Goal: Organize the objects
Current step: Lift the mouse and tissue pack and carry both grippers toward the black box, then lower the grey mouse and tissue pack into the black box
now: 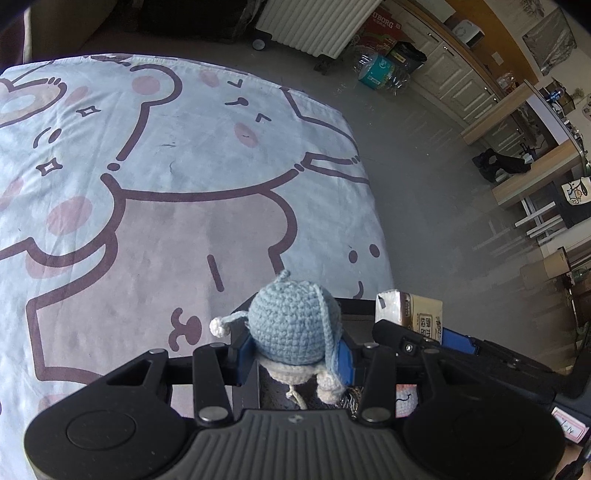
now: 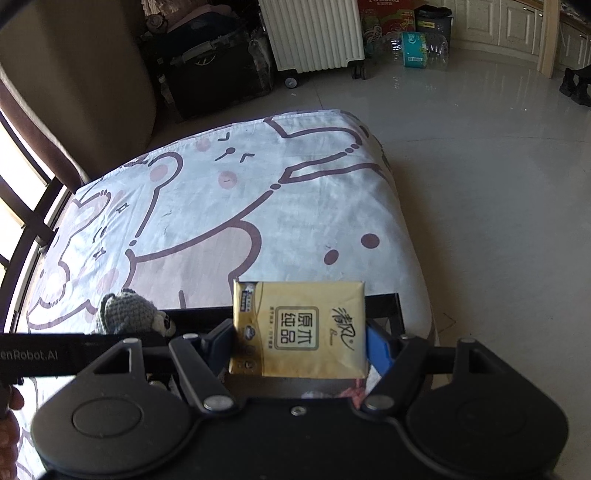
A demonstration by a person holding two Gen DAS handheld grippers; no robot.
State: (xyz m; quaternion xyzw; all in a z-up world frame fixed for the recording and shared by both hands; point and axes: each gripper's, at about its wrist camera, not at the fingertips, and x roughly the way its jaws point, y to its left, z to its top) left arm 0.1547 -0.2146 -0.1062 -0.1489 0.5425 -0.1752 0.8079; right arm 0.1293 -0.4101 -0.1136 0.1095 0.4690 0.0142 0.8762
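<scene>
My left gripper (image 1: 295, 354) is shut on a blue crocheted doll (image 1: 291, 321) and holds it above the near edge of the table. My right gripper (image 2: 301, 349) is shut on a yellow tissue pack (image 2: 299, 328), which also shows in the left wrist view (image 1: 410, 308) to the right of the doll. A black box (image 2: 384, 306) lies under both grippers; only its rim shows. In the right wrist view the doll (image 2: 129, 312) appears grey, at the left, held over the box's left side.
The table is covered with a white cartoon-print cloth (image 1: 166, 166). Its right edge drops to a grey floor (image 2: 480, 184). A white radiator (image 2: 314, 33), a black bag (image 2: 214, 70) and bottled water (image 2: 417, 48) stand far behind.
</scene>
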